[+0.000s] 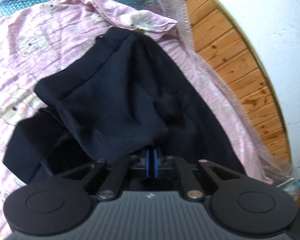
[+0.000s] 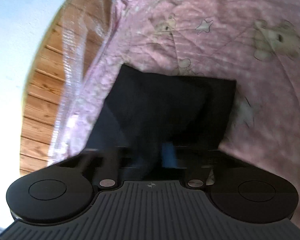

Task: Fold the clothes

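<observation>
Both grippers, left (image 1: 150, 161) and right (image 2: 168, 156), jaws apparently pinching the dark garment (image 1: 114, 100) draped ahead over the pink quilt (image 1: 29, 46).

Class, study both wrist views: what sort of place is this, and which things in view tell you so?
Probably a bedroom, with the work done on a bed. A pink quilt printed with bears covers the surface under the dark garment, wooden floorboards run alongside, and a plain white wall stands beyond.

A home bedroom, by the look of it: a pink quilt (image 1: 55, 46) printed with teddy bears fills the frame's left, wooden floorboards (image 1: 236, 64) and a white wall (image 1: 280, 30) at right.
</observation>
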{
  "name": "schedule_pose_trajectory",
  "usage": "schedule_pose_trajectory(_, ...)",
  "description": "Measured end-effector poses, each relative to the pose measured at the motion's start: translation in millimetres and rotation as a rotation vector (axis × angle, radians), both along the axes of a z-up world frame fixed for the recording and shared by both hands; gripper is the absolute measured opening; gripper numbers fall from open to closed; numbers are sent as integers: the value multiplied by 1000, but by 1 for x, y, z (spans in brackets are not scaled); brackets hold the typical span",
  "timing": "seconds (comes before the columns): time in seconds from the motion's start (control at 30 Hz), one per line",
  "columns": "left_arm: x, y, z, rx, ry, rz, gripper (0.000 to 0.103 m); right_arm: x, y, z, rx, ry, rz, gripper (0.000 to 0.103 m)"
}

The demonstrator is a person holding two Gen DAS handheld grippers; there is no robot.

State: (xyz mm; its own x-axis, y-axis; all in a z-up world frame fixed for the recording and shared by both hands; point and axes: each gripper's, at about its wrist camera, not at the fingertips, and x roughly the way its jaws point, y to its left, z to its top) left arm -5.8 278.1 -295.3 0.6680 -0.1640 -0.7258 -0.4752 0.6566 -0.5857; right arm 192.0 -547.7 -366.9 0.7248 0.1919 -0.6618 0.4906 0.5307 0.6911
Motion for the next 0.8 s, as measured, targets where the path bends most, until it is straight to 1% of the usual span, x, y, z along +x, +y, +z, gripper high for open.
schedule_pose_trajectory(0.07,-5,5,8,28,-12,-3,1,-2,-3,14,-30,-37,-30,0)
schedule_pose_trajectory(0.13,-13,9,17,46,-35,-22,1,-14,-1,46,-78,-106,-25,0)
schedule_pose_trajectory(0.2,-20,13,21,50,-30,-43,2,-25,3,65,-110,-123,-13,0)
schedule_pose_trajectory(0.27,-25,16,19,55,-8,-60,2,-36,6,70,-127,-96,-22,0)
schedule_pose_trajectory(0.4,-27,15,2,75,69,-90,1,-48,7,55,-163,-15,-43,0)
schedule_pose_trajectory(0.53,-23,1,-16,153,202,-156,3,-43,-5,32,-218,66,-21,0)
schedule_pose_trajectory(0.57,-24,-3,-18,180,234,-165,11,-41,-10,29,-203,71,-6,1)
schedule_pose_trajectory(0.6,-29,-8,-15,203,250,-166,22,-39,-14,27,-187,74,6,8)
schedule_pose_trajectory(0.63,-35,-13,-10,212,251,-168,30,-44,-21,28,-172,57,7,15)
schedule_pose_trajectory(0.67,-40,-19,-4,220,249,-172,43,-48,-25,32,-182,47,-1,20)
schedule_pose_trajectory(0.7,-44,-25,2,231,247,-177,52,-56,-31,37,-196,30,-12,25)
schedule_pose_trajectory(0.77,-52,-37,12,246,244,-185,54,-66,-41,39,-207,15,-14,34)
schedule_pose_trajectory(0.8,-52,-44,14,238,244,-186,54,-68,-46,37,-204,16,-4,34)
